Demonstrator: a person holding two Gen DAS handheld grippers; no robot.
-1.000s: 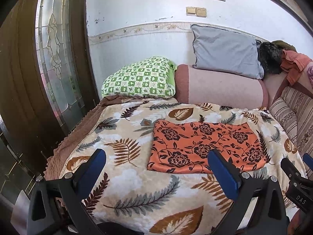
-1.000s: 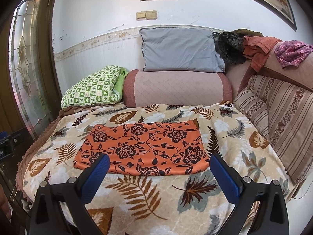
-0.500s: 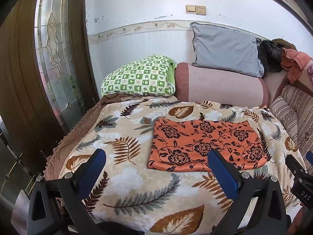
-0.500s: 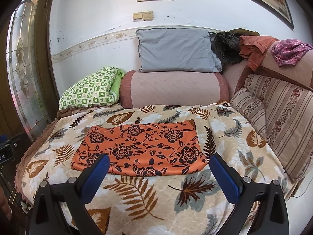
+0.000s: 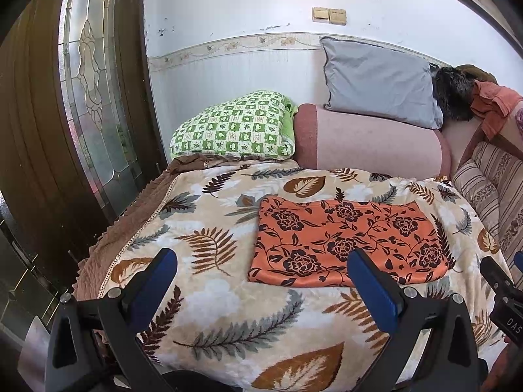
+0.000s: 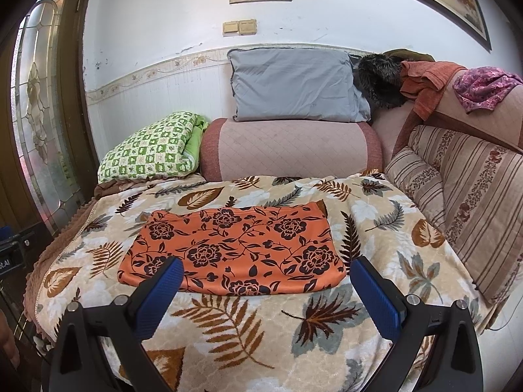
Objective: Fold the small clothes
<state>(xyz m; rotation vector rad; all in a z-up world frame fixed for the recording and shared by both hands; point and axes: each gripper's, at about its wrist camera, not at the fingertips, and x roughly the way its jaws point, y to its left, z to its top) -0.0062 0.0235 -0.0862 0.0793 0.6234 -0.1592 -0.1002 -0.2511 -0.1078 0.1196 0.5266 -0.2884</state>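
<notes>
Orange floral cloth flat at frame centre, ready for folding; left gripper and right gripper wide apart, empty.

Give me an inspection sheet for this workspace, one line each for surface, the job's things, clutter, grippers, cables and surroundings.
Surface: leaf-print blanket spread over the bed, soft and slightly uneven.
Job's things: orange floral cloth lying flat as a neat rectangle, mid-blanket, touching neither gripper.
Clutter: green checked pillow, pink bolster and grey pillow at the far end; pink-purple garment draped over the sofa back.
Grippers: left gripper open and empty, short of the cloth; right gripper open and empty, facing the cloth's near edge.
Cables: nothing seen.
Surroundings: glass-panelled wooden door on the left, striped sofa cushions on the right, white wall behind.
</notes>
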